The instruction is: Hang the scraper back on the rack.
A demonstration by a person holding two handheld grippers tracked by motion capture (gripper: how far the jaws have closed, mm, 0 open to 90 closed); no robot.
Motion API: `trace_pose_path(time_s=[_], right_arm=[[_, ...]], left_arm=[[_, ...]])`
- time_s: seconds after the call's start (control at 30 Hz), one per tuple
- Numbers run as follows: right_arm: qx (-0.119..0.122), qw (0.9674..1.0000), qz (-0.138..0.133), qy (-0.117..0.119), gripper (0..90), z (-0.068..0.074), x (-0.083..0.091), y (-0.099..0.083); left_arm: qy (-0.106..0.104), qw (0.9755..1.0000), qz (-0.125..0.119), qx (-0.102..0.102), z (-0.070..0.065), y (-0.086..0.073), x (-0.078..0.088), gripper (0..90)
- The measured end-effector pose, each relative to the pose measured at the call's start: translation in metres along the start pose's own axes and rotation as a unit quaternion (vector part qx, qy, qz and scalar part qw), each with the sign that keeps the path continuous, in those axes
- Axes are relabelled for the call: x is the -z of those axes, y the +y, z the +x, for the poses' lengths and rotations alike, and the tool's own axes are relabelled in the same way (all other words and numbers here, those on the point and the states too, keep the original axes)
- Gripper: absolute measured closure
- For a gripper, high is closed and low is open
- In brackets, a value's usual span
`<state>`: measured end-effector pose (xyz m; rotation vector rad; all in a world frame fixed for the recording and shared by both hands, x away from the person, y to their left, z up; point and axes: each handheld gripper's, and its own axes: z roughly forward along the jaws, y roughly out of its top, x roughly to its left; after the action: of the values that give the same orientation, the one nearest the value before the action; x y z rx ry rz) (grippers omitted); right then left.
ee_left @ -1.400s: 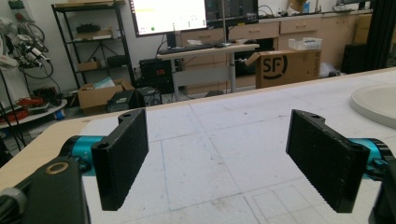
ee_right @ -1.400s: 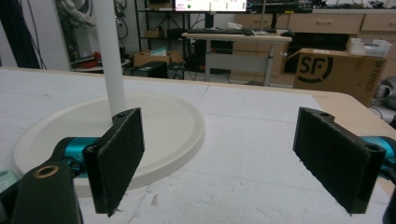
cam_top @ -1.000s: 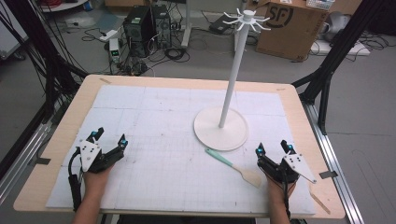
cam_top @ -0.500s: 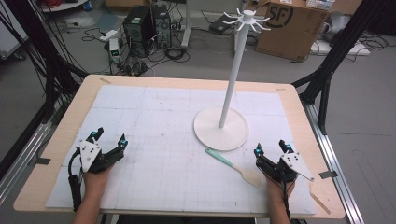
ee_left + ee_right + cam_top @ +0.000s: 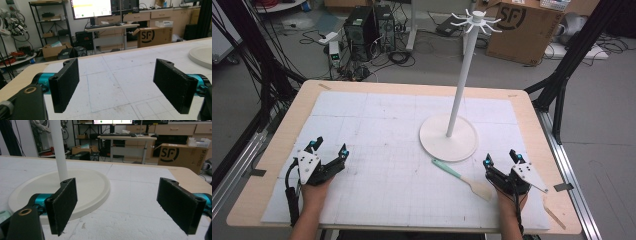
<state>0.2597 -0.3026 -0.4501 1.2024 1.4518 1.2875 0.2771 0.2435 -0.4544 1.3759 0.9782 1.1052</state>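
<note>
Barely anything has moved: the right gripper stays at lower right, jaws wide and empty, beside the spatula, so grasping hasn't begun.

Spatula on table, before stand, just left of right gripper.

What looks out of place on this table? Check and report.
Nothing stands out. The spatula lies flat on the white mat, slanted, beside the stand's base. The stand is upright, its hooks bare. Both the left tool and the right tool are open, holding nothing.
</note>
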Motion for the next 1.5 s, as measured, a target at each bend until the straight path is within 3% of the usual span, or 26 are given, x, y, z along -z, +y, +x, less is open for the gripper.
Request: trace_pose_path(time_s=[0.27,0.4,0.47,0.57,0.7,0.8,0.97,1.03,1.27,1.5], right_arm=[[0.007,0.9999,0.004,0.011,16.1,0.0001,-0.0007,0.0001],[0.017,0.9992,0.009,0.034,16.4,0.0001,-0.0020,0.0005],[0.020,0.9980,0.011,0.059,16.4,-0.0008,-0.0022,0.0007],[0.028,0.9934,0.001,0.111,16.4,-0.0008,0.0011,-0.0001],[0.034,0.9833,-0.007,0.179,16.4,0.0000,0.0023,-0.0003],[0.041,0.9766,-0.004,0.211,16.4,0.0025,0.0017,-0.0004],[0.076,0.9636,-0.007,0.256,16.4,0.0056,0.0023,-0.0007],[0.077,0.9588,-0.007,0.273,16.3,0.0052,0.0027,-0.0008],[0.066,0.9565,0.010,0.284,14.4,0.0035,-0.0008,0.0003],[0.084,0.9522,0.023,0.293,15.6,0.0066,-0.0031,0.0014]], left_arm=[[0.002,0.9999,0.004,0.010,0.0020,0.0001,-0.0012,22.9],[-0.001,1.0000,0.003,0.003,0.0007,0.0002,-0.0007,21.7],[-0.003,1.0000,0.000,-0.004,-0.0005,0.0001,0.0000,20.8],[-0.002,1.0000,-0.001,-0.001,-0.0003,0.0000,-0.0001,20.9],[-0.001,1.0000,0.001,0.008,0.0011,0.0000,-0.0007,21.6],[-0.001,1.0000,0.003,0.008,0.0015,0.0001,-0.0009,22.1],[-0.001,1.0000,0.002,0.009,0.0016,0.0001,-0.0011,22.4],[-0.001,1.0000,0.002,0.007,0.0013,0.0000,-0.0008,22.2],[-0.003,1.0000,0.001,0.003,0.0007,0.0001,-0.0006,21.6],[-0.002,1.0000,0.000,0.004,0.0006,0.0001,-0.0007,21.5]])
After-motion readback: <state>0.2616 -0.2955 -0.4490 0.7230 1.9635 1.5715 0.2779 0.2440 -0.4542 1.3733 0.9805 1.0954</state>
